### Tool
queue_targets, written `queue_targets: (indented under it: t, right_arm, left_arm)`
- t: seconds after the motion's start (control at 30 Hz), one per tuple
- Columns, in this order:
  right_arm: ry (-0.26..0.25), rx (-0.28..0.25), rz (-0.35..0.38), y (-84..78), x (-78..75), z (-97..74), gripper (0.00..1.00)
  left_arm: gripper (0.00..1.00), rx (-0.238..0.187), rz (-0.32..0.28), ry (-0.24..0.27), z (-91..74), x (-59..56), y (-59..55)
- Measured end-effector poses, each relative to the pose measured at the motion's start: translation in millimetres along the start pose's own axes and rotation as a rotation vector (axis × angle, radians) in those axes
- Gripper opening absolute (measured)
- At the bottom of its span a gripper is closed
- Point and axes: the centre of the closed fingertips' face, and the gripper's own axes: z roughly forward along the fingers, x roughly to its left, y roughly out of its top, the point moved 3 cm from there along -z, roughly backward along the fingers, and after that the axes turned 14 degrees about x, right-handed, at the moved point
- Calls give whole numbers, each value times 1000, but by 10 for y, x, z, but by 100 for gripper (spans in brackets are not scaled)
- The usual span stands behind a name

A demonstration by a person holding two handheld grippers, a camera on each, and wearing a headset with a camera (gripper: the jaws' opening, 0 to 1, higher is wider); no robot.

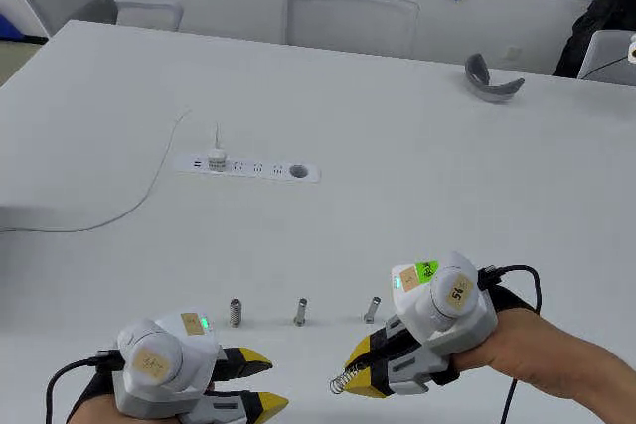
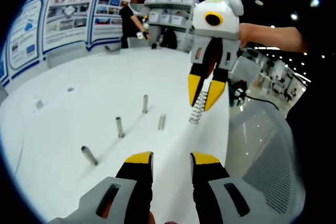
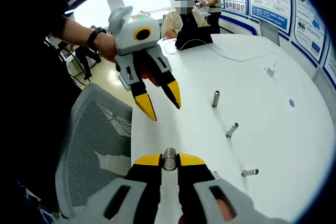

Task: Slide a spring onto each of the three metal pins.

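On the white desk point(image 1: 417, 176), close to its near edge, 3 metal pins stand in a short row running left to right. The left pin point(image 1: 236, 313) already has a coiled spring round its shaft. The middle pin point(image 1: 300, 312) and the right pin point(image 1: 372, 309) are bare metal.

The right gripper point(image 1: 360, 372) hangs just in front of the right pin, on the side towards the desk's near edge. Its jaws are pinched narrow on a loose spring point(image 1: 344, 379), which pokes out past the yellow tips towards the left. In the right gripper view that coil sits end-on, clamped squarely between the 2 tips, and the row of pins lies off to the right of the jaws.

The left gripper point(image 1: 276, 379) is low at the near edge, just in front of the left pin. Its jaws are wide apart with nothing between them, and they point across at the other tool. The 2 grippers face each other tip to tip with a clear gap between them, and neither touches a pin.

Further back, about the middle of the desk, lies a white power strip point(image 1: 248, 168) with a small plug in it. A thin cable point(image 1: 139, 201) trails off towards the left edge. A grey curved object point(image 1: 492, 79) rests near the far right corner.
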Motion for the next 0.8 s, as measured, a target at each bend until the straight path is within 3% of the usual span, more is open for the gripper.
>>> queue_targets:
  t: [0.53,0.8]
  right_arm:
    - [-22,28,82,-80,-174,142,12]
    - [-34,43,128,-143,-338,168,12]
  left_arm:
    - [39,-4,-81,105,-141,302,-155]
    - [45,-9,-127,148,-210,420,-238]
